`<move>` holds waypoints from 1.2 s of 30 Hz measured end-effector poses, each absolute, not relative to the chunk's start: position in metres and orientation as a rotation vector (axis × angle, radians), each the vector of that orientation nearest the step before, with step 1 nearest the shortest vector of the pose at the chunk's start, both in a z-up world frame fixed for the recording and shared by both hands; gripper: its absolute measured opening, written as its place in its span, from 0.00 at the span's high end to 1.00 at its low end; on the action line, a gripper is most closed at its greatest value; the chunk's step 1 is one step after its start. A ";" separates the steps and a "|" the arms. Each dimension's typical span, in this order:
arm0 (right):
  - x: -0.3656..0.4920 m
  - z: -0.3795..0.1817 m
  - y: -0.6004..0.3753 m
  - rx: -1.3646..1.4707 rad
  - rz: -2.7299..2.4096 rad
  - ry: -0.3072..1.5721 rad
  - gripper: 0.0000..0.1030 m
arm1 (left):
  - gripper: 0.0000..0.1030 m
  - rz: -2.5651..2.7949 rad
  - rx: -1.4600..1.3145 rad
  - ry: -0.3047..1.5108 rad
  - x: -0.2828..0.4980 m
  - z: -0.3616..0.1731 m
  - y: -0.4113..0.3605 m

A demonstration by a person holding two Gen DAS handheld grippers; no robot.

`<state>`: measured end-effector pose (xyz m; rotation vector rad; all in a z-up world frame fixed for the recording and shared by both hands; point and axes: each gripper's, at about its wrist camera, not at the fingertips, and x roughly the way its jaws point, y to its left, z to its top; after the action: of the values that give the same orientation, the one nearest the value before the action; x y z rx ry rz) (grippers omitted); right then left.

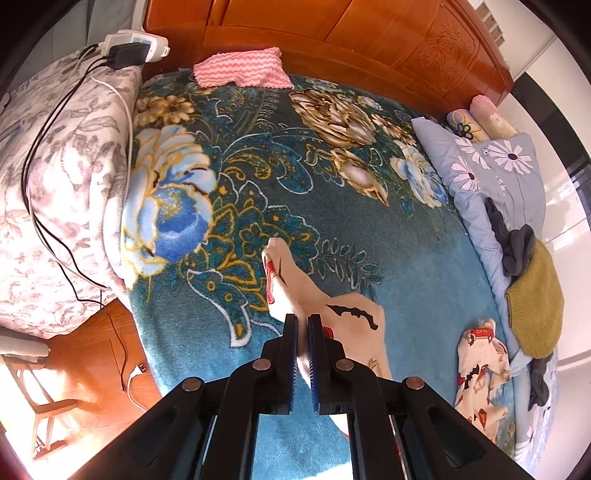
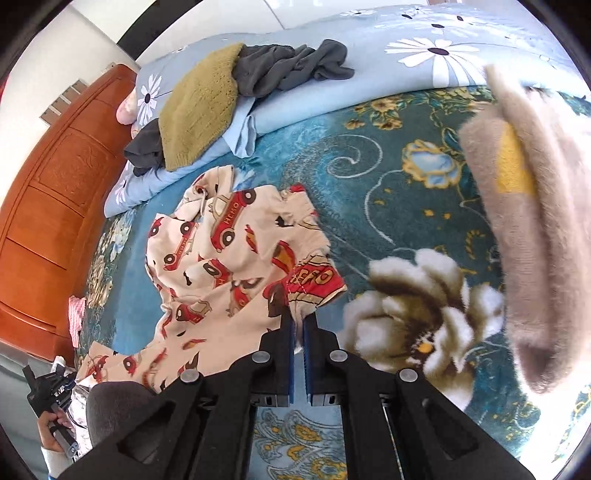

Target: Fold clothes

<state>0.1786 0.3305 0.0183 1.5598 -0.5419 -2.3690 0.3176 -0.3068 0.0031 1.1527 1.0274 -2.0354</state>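
Your cream car-print garment (image 2: 229, 266) lies crumpled on the teal floral blanket (image 2: 388, 177), spread ahead and to the left of your right gripper (image 2: 298, 325). That gripper's blue-padded jaws are pressed together on the garment's near edge, just below the red printed patch. Your left gripper (image 1: 302, 321) is likewise clamped on a strip of the same cream cloth (image 1: 291, 291), which runs forward from between its jaws across the blanket (image 1: 369, 240); another bunch of the print lies off to its right.

Beyond the right gripper, a mustard knit (image 2: 199, 107) and a dark grey garment (image 2: 291, 66) sit on a pale blue daisy quilt (image 2: 369, 74). Close on its right hangs a fuzzy beige fabric (image 2: 528, 240). Far ahead of the left gripper, a pink zigzag cloth (image 1: 242, 72) rests against the wooden headboard (image 1: 369, 33).
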 end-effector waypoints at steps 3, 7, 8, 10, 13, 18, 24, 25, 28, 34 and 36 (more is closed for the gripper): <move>0.179 0.011 0.333 1.588 -2.368 -0.501 0.97 | 0.94 -1.986 1.219 1.036 0.292 -0.010 -0.312; 0.159 0.012 0.330 1.585 -2.362 -0.571 0.97 | 0.94 -1.994 1.285 1.023 0.226 -0.018 -0.310; 0.153 0.014 0.327 1.578 -2.368 -0.575 0.97 | 0.94 -2.009 1.298 1.010 0.205 -0.020 -0.308; 0.141 0.020 0.323 1.554 -2.390 -0.569 0.97 | 0.94 -2.047 1.330 0.974 0.163 -0.025 -0.304; 0.122 0.025 0.320 1.538 -2.422 -0.568 0.97 | 0.93 -2.130 1.387 0.963 0.106 -0.042 -0.297; 0.103 0.015 0.321 1.590 -2.443 -0.573 0.97 | 0.77 -2.217 1.511 1.044 0.081 -0.057 -0.287; 0.108 -0.007 0.327 1.677 -2.429 -0.580 0.96 | 0.50 -2.199 1.351 0.946 0.174 -0.046 -0.302; 0.109 -0.008 0.327 1.681 -2.426 -0.579 0.96 | 0.50 -2.180 1.359 0.969 0.186 -0.051 -0.306; 0.111 -0.009 0.324 1.682 -2.424 -0.550 0.96 | 0.50 -2.121 1.383 1.038 0.221 -0.069 -0.319; 0.114 -0.007 0.314 1.690 -2.416 -0.528 0.96 | 0.50 -2.189 1.399 1.173 0.219 -0.084 -0.302; 0.117 -0.006 0.310 1.694 -2.414 -0.516 0.96 | 0.50 -2.196 1.402 1.126 0.206 -0.086 -0.296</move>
<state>0.1174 0.3099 -0.0059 1.6939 -0.5155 -2.4140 0.2063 -0.2959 -0.0859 1.4024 1.1257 -2.1955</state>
